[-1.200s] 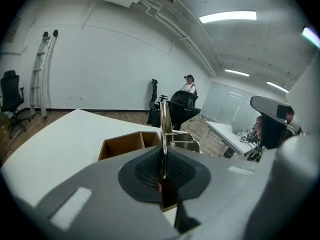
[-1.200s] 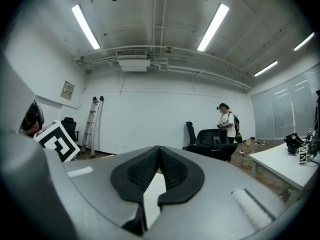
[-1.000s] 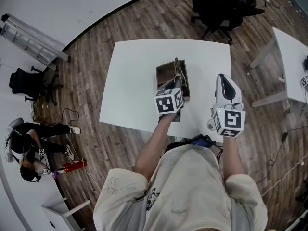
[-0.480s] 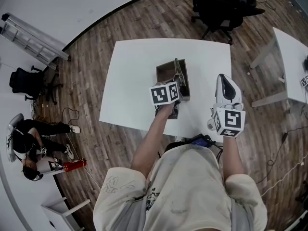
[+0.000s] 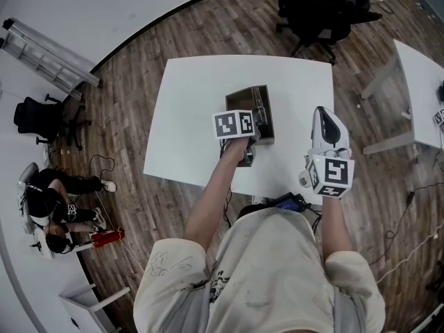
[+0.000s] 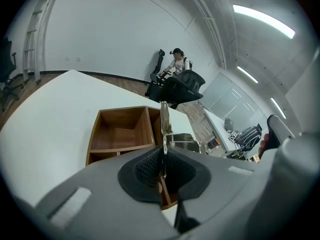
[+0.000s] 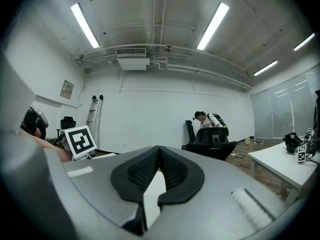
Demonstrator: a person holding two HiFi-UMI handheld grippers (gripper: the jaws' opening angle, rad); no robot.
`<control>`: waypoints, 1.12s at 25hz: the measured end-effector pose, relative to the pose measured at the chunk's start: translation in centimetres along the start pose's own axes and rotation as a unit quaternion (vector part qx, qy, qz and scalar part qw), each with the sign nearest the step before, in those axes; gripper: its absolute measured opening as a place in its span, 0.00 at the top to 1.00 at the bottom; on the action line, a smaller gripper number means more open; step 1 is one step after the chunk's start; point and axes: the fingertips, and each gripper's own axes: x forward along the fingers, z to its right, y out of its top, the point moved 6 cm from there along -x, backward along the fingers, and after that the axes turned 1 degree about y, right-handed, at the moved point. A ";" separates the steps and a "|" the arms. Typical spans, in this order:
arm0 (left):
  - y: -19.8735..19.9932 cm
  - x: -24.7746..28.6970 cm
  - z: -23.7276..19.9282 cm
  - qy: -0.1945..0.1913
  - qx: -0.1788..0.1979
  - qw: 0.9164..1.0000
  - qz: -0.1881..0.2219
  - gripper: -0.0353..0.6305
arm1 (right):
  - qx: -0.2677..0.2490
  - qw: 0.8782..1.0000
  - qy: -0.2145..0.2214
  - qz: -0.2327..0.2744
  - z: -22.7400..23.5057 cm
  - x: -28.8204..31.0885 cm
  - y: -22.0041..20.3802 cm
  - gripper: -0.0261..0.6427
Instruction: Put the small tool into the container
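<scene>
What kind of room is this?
Probably an open office or lab workspace: white tables on a wood-look floor, a black office chair, ceiling strip lights, and a ladder by the bare white wall.

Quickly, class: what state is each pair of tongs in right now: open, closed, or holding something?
Left tongs: closed on the small metal tool.
Right tongs: closed, holding nothing.

surface: white table [image 5: 187, 116] | on it: wooden container [image 5: 241, 99] (open-topped, divided into compartments), around mid-table
</scene>
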 end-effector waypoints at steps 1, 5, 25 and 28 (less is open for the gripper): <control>-0.1 0.1 0.0 -0.002 -0.001 1.000 -0.006 0.91 | 0.000 1.000 0.000 0.000 0.0 -0.1 0.0 0.95; -0.4 0.6 0.0 -0.002 0.005 1.000 -0.026 0.91 | 0.001 1.000 0.000 -0.001 -0.2 -0.1 -0.4 0.95; 0.4 1.3 0.5 0.001 0.014 0.998 -0.058 0.91 | 0.005 1.000 0.002 -0.005 -0.7 -0.2 -0.7 0.95; 0.6 1.2 0.6 0.004 0.012 0.998 -0.054 0.90 | 0.007 1.000 0.004 -0.007 -0.8 -0.1 -0.6 0.95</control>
